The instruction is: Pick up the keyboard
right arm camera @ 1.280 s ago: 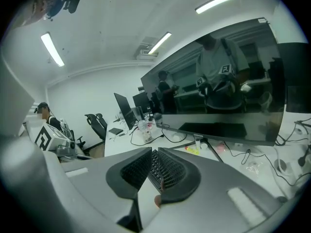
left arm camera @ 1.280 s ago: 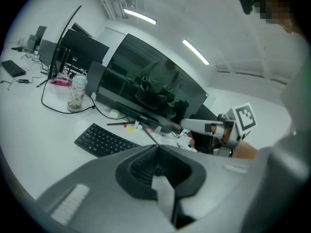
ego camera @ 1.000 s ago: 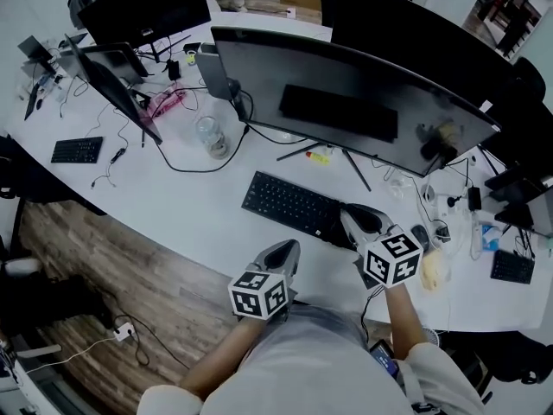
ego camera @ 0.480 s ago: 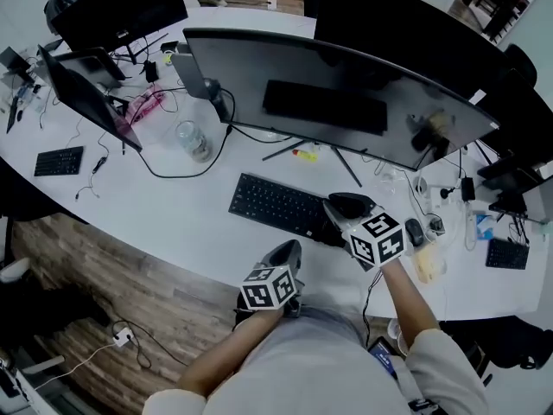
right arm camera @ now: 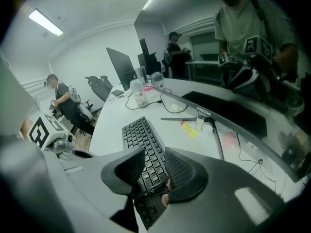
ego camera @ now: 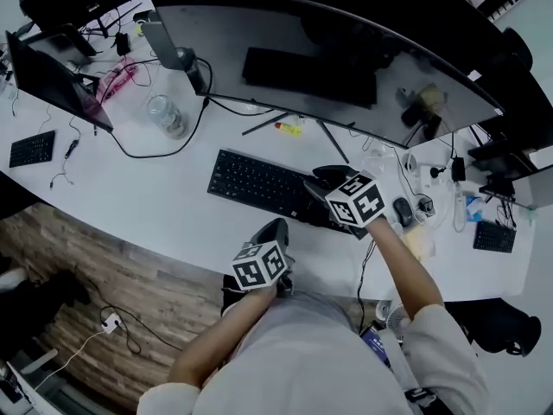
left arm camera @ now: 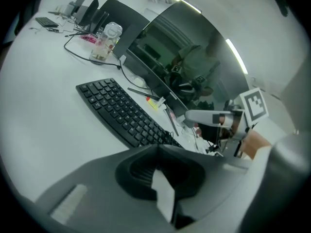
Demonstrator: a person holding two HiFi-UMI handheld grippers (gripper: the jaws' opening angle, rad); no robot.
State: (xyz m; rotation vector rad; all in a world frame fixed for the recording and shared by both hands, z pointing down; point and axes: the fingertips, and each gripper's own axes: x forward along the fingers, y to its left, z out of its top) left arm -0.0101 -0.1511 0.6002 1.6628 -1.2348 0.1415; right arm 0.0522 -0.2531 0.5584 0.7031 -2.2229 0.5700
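Note:
A black keyboard lies flat on the white table in front of the curved monitor's stand. My right gripper reaches down over its right end. In the right gripper view the jaws have just been opening and stand open, the ribbed pads either side of the keyboard's end keys without pressing on them. My left gripper hangs near the table's front edge, on the near side of the keyboard and apart from it. Its jaws look shut with nothing in them.
A wide curved monitor stands just behind the keyboard, its stand legs and a yellow marker close by. A mouse sits right of the keyboard among cables. A glass jar, a dark screen and a small keyboard stand at the left.
Both grippers have come down toward the table. The right one has moved forward over the keyboard's right end and its jaws have widened. The left one has sunk near the table's front edge.

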